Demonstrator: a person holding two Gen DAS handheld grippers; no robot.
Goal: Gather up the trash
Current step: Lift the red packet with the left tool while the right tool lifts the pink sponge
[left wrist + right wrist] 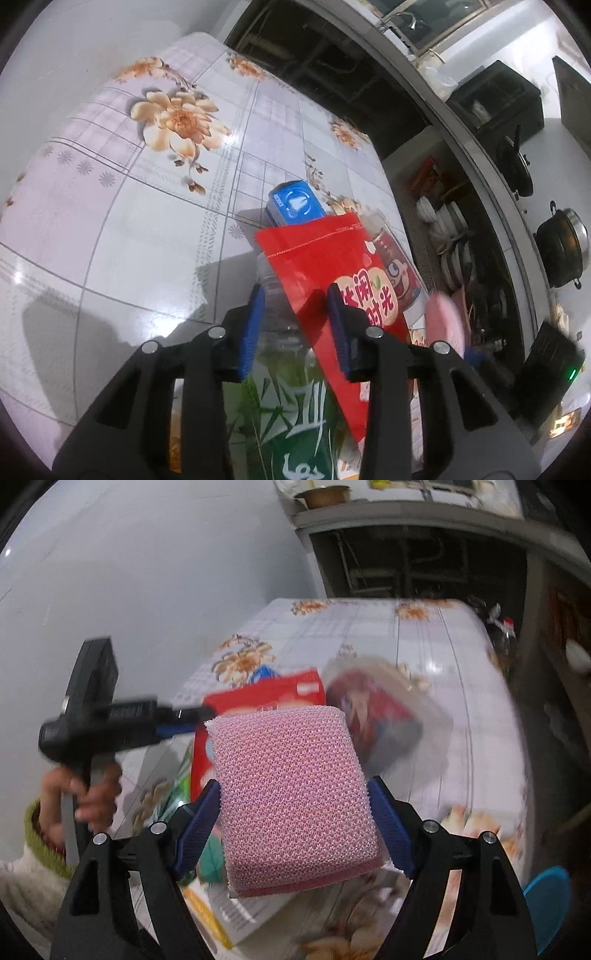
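left gripper: red snack pouch straddled, pad contact not discernible, long axis running ahead | right gripper: clamped on pink mesh sponge, farther from pouch

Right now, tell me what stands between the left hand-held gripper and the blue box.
A red snack pouch, between the fingers of the left hand-held gripper, covers the near end of the blue box. A clear bottle lies beneath the pouch.
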